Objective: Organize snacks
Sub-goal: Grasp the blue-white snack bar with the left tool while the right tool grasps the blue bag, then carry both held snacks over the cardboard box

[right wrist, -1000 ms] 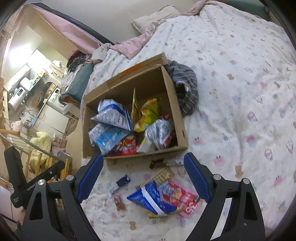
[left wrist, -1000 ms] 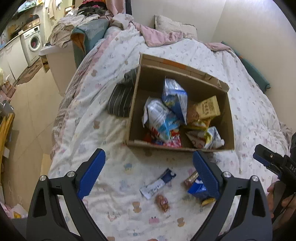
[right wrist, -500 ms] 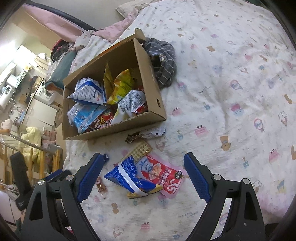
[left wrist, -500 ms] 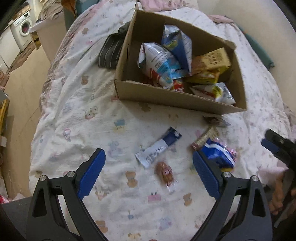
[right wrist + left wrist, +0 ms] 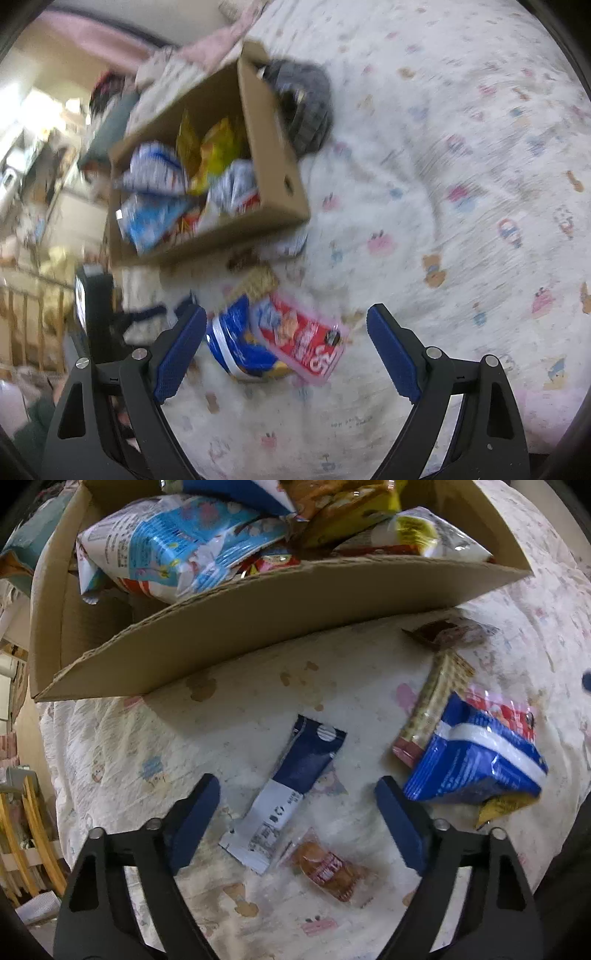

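Navy-and-white packet [image 5: 291, 794], lower centre, lies between the spread, empty left gripper [image 5: 299, 823]; right gripper [image 5: 286, 343] likewise spread. Risk: fingers snagging the bedsheet [image 5: 236, 701], missing the flat wrapper.

A cartoon-print bedsheet [image 5: 461, 184] covers the bed beside wooden rails [image 5: 26, 314].

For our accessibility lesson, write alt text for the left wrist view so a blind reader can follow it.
An open left gripper hovers over a navy-and-white snack packet lying on a patterned bedsheet. A small wrapped cake lies beside it, a blue bag to the right, and a cardboard box full of snacks behind.
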Available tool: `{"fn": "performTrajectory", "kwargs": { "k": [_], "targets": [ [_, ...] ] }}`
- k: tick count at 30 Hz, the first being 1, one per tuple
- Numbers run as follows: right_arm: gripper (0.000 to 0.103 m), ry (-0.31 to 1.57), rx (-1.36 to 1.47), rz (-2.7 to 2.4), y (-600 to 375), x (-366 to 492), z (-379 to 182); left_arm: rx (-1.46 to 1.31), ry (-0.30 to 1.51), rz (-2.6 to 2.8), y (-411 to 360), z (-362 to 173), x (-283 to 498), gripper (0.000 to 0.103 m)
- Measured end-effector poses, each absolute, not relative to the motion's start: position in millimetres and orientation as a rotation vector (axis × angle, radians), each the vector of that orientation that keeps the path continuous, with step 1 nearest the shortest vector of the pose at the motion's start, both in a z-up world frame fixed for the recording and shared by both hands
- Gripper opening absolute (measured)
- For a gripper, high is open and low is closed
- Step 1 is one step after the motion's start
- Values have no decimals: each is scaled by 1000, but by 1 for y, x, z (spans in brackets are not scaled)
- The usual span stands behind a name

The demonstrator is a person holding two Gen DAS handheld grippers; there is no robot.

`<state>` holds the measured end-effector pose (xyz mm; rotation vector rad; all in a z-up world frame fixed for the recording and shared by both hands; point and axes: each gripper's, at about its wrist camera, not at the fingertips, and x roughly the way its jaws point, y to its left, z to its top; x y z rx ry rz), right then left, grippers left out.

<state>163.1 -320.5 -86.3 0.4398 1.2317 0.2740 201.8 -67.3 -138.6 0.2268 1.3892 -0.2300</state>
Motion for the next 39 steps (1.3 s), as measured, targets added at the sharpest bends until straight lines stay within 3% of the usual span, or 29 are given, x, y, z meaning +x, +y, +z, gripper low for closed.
{"fn": "performTrajectory", "kwargs": {
  "k": [1,3,4,6,7,25,27,32,39],
  "targets": [
    [91,1241,416,282,-316,163,-89,211,1397,-227,-65,-139,204,70],
    [91,1258,350,309,-301,164,-92,180,1418,-225,-61,-140,207,48],
    [91,1270,315,325,-293,165,-94,173,1424,-227,-60,-141,208,43],
    [91,1290,270,342,-281,166,-99,183,1422,-221,-58,-141,207,18],
    [91,1305,250,354,-275,167,-102,188,1419,-217,-56,-140,206,16],
    [90,1460,-33,373,-197,174,-146,-32,1335,-128,8,-97,173,15],
    [71,1449,-48,383,-189,174,-144,-27,1322,-123,17,-93,167,15],
    [36,1435,-122,393,-178,168,-147,-8,1304,-105,13,-92,155,15],
    [29,1316,40,545,-195,159,-104,-7,1273,-87,4,-88,159,15]
  ]
}}
